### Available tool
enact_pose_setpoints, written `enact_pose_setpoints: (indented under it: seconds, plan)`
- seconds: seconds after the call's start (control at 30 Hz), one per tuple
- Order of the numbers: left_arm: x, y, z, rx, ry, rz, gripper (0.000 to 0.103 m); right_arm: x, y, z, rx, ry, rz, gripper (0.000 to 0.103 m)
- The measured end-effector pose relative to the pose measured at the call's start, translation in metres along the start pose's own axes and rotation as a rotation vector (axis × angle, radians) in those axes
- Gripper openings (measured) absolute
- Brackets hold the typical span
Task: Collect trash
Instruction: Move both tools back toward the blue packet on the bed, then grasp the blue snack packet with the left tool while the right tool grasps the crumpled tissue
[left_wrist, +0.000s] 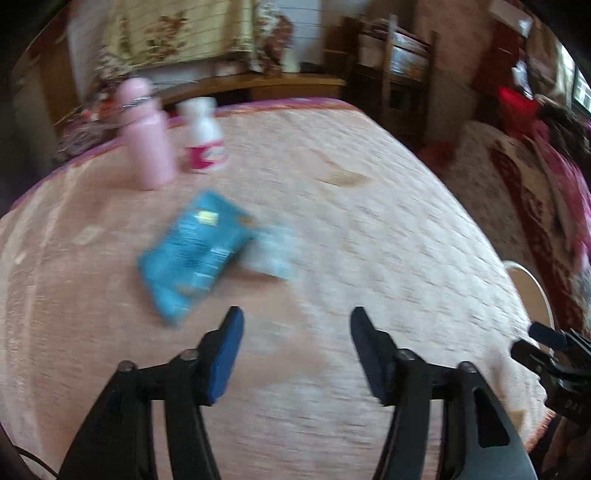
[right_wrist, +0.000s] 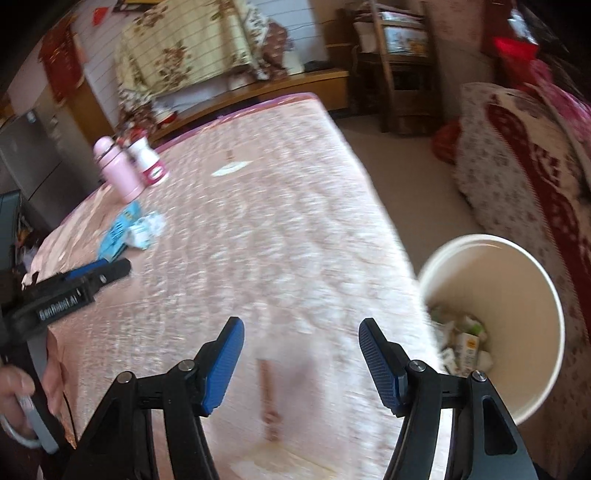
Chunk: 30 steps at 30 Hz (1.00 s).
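**Two empty grippers above a pink-covered table, trash still lying on it**

A large table (right_wrist: 280, 229) fills both wrist views. It is draped in a pale pink, textured cloth with a darker purple border along its far edge. Both pictures are smeared by motion blur.

The left gripper (left_wrist: 297, 325) hangs over bare cloth, its blue-padded jaws spread apart with nothing between them. The right gripper (right_wrist: 301, 332) is likewise released and empty, near the table's right edge.

The trash lies toward the far left of the table: a flat blue packet (left_wrist: 192, 251) and, touching its right side, a crumpled pale blue-and-white wrapper (left_wrist: 271, 251). Both rest on the cloth, beyond the left gripper's tips and apart from them. Behind them stand a pink bottle (left_wrist: 147, 144) and, just beside it, a white bottle with a red label (left_wrist: 205, 136), both upright. A small white scrap (right_wrist: 231, 168) lies flat further along the table.

Off the table's right edge stands a round white bin (right_wrist: 517, 295), open at the top, with cartons and crumpled paper (right_wrist: 461, 339) at its bottom. It is just beside the right gripper.

In the right wrist view, a hand (right_wrist: 16, 395) at the lower left grips the left gripper's handle.

Around the table: a low wooden shelf (right_wrist: 258, 88) against a white wall, a floral cloth (right_wrist: 184, 48) hanging above it, a wooden chair (right_wrist: 399, 66), and a red-and-cream patterned blanket (right_wrist: 524, 162) over furniture on the right.
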<state>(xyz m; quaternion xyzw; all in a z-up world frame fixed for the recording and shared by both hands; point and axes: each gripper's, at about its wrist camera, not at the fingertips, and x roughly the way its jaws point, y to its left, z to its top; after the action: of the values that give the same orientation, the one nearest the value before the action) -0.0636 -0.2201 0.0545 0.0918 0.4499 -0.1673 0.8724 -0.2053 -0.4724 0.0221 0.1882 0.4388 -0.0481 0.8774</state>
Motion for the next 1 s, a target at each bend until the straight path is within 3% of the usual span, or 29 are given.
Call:
enact_pose_setpoints:
  seconds: [0.2, 0.43, 0.47, 0.73, 0.8, 0.97, 1.0]
  plan:
    - [0.033, 0.075, 0.033, -0.076, 0.026, 0.123, 0.07, 0.023, 0.049, 0.013, -0.077, 0.024, 0.049, 0.068]
    - [0.08, 0.111, 0.048, -0.132, 0.1, 0.089, 0.073, 0.052, 0.101, 0.032, -0.127, 0.041, 0.113, 0.068]
    - [0.08, 0.115, 0.045, -0.156, 0.104, 0.065, 0.074, 0.057, 0.109, 0.035, -0.135, 0.044, 0.127, 0.068]
    - [0.047, 0.139, 0.017, -0.178, 0.107, 0.135, 0.075, 0.105, 0.16, 0.067, -0.165, 0.055, 0.222, 0.068]
    - [0.042, 0.147, 0.014, -0.185, 0.107, 0.121, 0.075, 0.116, 0.169, 0.075, -0.162, 0.06, 0.242, 0.068]
    - [0.03, 0.154, 0.02, -0.198, 0.037, -0.018, 0.076, 0.142, 0.189, 0.087, -0.166, 0.063, 0.237, 0.068]
    - [0.031, 0.152, 0.023, -0.188, 0.031, -0.038, 0.076, 0.148, 0.191, 0.089, -0.168, 0.065, 0.237, 0.061]
